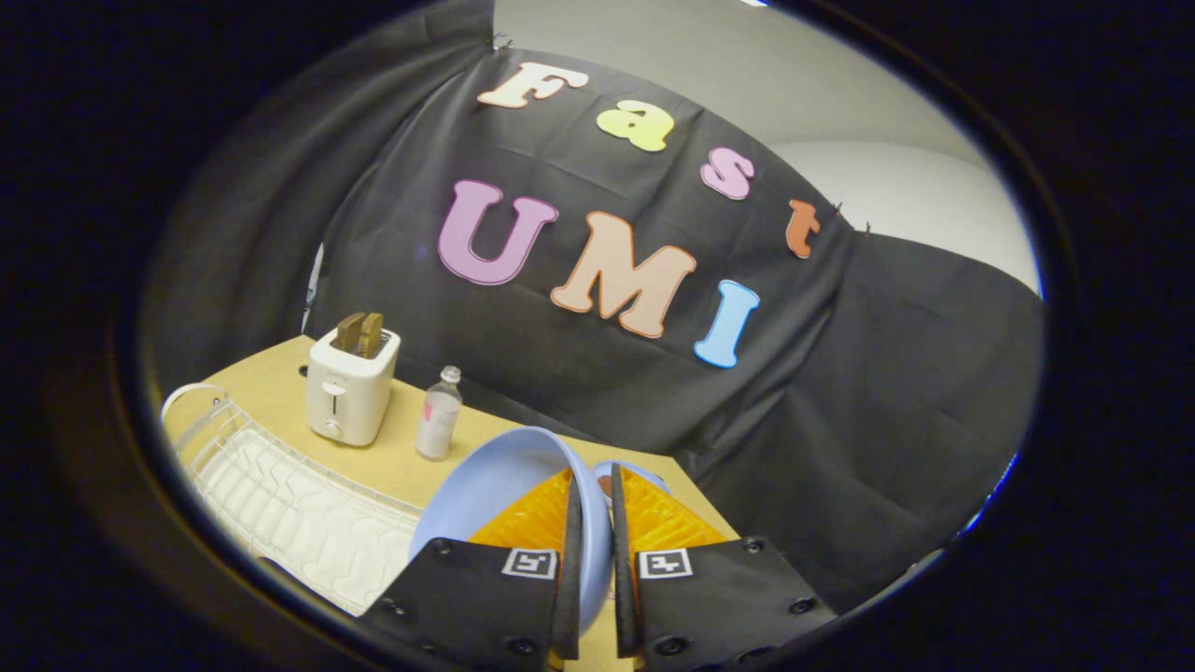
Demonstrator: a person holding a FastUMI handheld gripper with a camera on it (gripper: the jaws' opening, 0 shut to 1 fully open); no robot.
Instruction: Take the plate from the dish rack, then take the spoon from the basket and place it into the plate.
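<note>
Pale-blue plate (504,485) sits pinched by its rim between the gripper (592,504) fingers, clear of the dish rack (280,495) (step one), so it likely needs setting on the table (280,383) next.

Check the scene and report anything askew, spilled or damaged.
Nothing stands out. The hand-held gripper is shut on the rim of the blue plate, held on edge above the table. The toaster and bottle stand upright beside the dish rack.

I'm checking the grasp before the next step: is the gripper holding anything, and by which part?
Yes: the gripper is shut on the blue plate, pinching its rim edge-on between the two fingers, beside the dish rack.
</note>
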